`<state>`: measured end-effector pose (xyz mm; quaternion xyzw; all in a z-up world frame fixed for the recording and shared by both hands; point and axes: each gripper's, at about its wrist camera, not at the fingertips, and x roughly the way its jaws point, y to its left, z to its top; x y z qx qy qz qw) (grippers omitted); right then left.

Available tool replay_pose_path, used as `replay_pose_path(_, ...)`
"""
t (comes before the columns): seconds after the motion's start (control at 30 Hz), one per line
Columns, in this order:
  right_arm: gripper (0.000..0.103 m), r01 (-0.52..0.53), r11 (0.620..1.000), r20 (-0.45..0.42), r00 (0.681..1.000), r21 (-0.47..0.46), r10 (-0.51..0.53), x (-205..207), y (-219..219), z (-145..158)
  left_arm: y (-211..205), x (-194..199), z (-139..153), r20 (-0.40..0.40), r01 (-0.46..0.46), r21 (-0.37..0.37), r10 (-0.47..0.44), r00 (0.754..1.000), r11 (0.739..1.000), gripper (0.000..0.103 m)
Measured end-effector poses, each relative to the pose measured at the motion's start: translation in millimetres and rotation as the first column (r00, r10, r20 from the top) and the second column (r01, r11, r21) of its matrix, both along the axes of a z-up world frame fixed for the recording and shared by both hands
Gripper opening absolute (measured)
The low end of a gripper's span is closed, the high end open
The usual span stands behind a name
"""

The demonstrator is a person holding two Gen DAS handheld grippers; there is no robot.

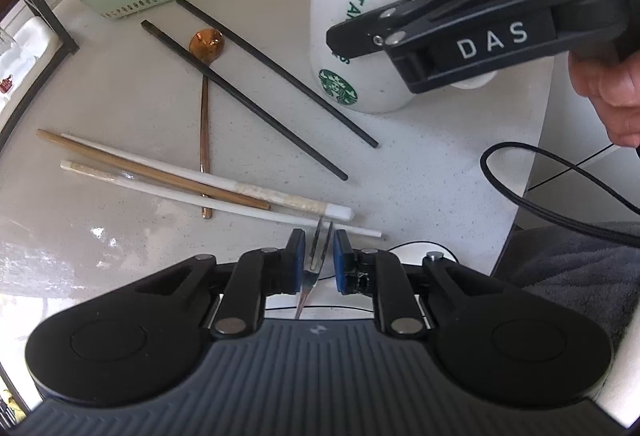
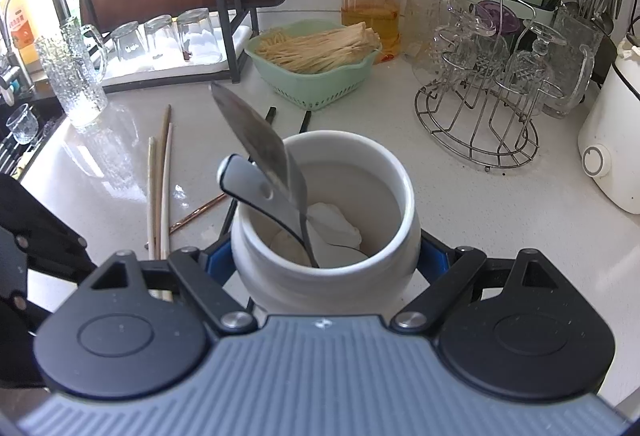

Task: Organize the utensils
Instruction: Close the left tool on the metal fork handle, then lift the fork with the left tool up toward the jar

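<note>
Down low, the left gripper (image 1: 319, 256) is sitting nearly closed with a thin two-pronged metal fork (image 1: 316, 260) between its blue pads, whether pinched I cannot tell, just beside the white chopsticks (image 1: 200, 175) lying on the counter (image 1: 420, 175). Only the right wrist view is showing inside the white jar (image 2: 324, 220), which is holding a spatula (image 2: 256, 139) and white spoons, with the right gripper (image 2: 326, 256) clamping both sides of it.

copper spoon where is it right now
In the left wrist view the copper spoon lies on the counter left of the white mug, its handle running under a black chopstick and the pale chopsticks.
</note>
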<state>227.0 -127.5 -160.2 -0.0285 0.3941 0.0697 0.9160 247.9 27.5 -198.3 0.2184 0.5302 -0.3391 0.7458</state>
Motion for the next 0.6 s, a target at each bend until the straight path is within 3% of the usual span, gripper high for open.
replay_pose_path(0.03,0.091,0.003,1.000,0.001,1.000,0.000,-0.003,0,0,0,0,2,0,0.003,-0.006,0.003,0.006,1.000,1.000,0.008)
replay_pose_path(0.3,0.091,0.016,1.000,0.005,1.000,0.001,-0.016,-1,0,-1,14,12,10,0.013,-0.106,-0.048,0.107,0.994,0.993,0.007)
replay_pose_path(0.6,0.091,-0.012,1.000,0.018,1.000,0.004,0.012,-3,-3,-2,33,19,35,-0.007,-0.316,-0.142,0.318,0.948,0.938,0.001)
